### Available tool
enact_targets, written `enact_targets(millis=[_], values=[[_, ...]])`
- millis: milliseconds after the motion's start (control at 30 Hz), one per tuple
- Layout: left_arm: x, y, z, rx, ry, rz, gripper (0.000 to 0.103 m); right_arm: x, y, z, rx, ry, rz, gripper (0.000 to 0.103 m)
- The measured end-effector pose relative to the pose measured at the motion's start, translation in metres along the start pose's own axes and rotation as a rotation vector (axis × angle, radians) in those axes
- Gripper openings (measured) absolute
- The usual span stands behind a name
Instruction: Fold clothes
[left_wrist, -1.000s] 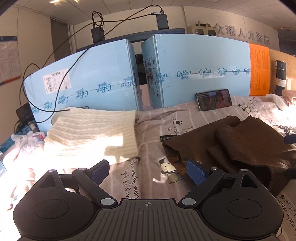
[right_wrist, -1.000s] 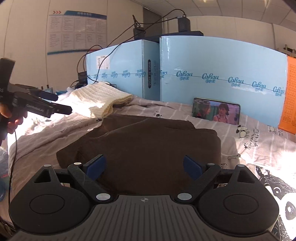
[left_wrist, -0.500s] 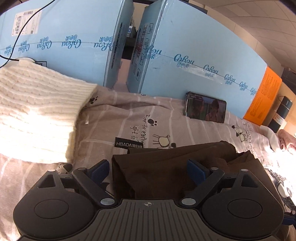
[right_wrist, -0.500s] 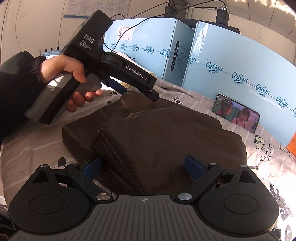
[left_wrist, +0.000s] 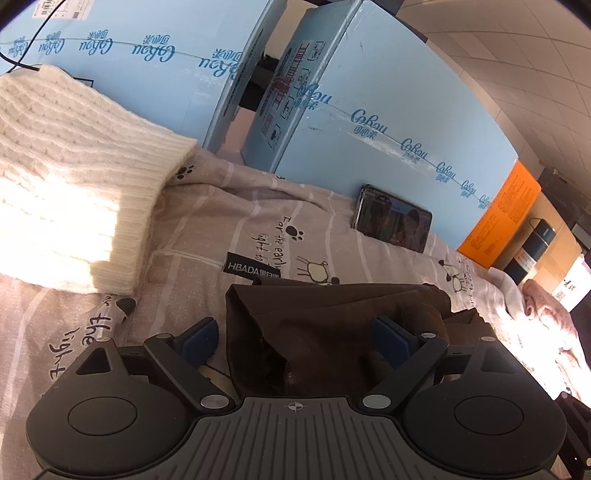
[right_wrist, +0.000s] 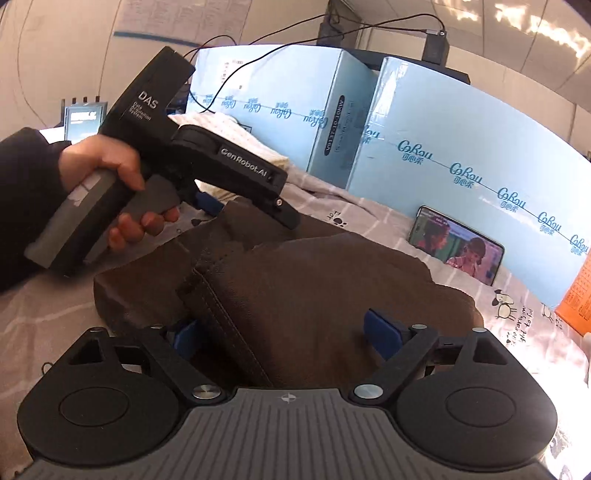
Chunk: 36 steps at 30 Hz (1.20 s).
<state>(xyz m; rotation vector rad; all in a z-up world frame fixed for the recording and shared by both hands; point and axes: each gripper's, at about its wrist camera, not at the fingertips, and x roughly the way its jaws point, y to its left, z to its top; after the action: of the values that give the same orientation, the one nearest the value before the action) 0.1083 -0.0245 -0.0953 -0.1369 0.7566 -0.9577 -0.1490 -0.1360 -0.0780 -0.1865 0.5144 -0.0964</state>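
A dark brown garment (right_wrist: 332, 288) lies folded on the printed bed sheet (left_wrist: 229, 229); its stitched edge (right_wrist: 225, 321) faces me. My right gripper (right_wrist: 284, 334) is at that near edge, its jaws closing with a thick fold of fabric between them, the pads not clearly pressing. My left gripper (right_wrist: 251, 212), held by a hand (right_wrist: 110, 166), sits low at the garment's far left corner. In the left wrist view that gripper (left_wrist: 295, 338) stands open with the brown corner (left_wrist: 314, 321) between its fingers.
A white knit sweater (left_wrist: 74, 184) lies folded at the left. Two tall light-blue boxes (left_wrist: 369, 122) wall off the back, with a phone (left_wrist: 393, 223) leaning on one. An orange box (left_wrist: 502, 218) and a dark flask (left_wrist: 532, 251) stand at the right.
My left gripper came down and across from beside the white sweater to the brown garment's far corner, rolling as it went. The right gripper moved closer to the near edge and its jaws narrowed.
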Motion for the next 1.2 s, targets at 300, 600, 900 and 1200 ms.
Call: enact_targets(millis=[300, 600, 900, 1200], values=[[0.004, 0.009, -0.001, -0.051, -0.013, -0.133, 0.087, -0.022, -0.053, 0.007, 0.256, -0.116, -0.066, 0.010], [0.012, 0.002, -0.007, -0.001, 0.007, -0.156, 0.059, -0.092, -0.128, -0.012, 0.521, -0.383, -0.215, 0.010], [0.019, 0.002, -0.001, 0.025, 0.016, -0.174, 0.079, -0.125, -0.194, -0.081, 0.858, -0.334, -0.378, 0.015], [0.029, -0.017, -0.001, 0.160, 0.052, -0.165, 0.045, -0.128, -0.251, -0.146, 1.327, -0.321, -0.183, 0.077]])
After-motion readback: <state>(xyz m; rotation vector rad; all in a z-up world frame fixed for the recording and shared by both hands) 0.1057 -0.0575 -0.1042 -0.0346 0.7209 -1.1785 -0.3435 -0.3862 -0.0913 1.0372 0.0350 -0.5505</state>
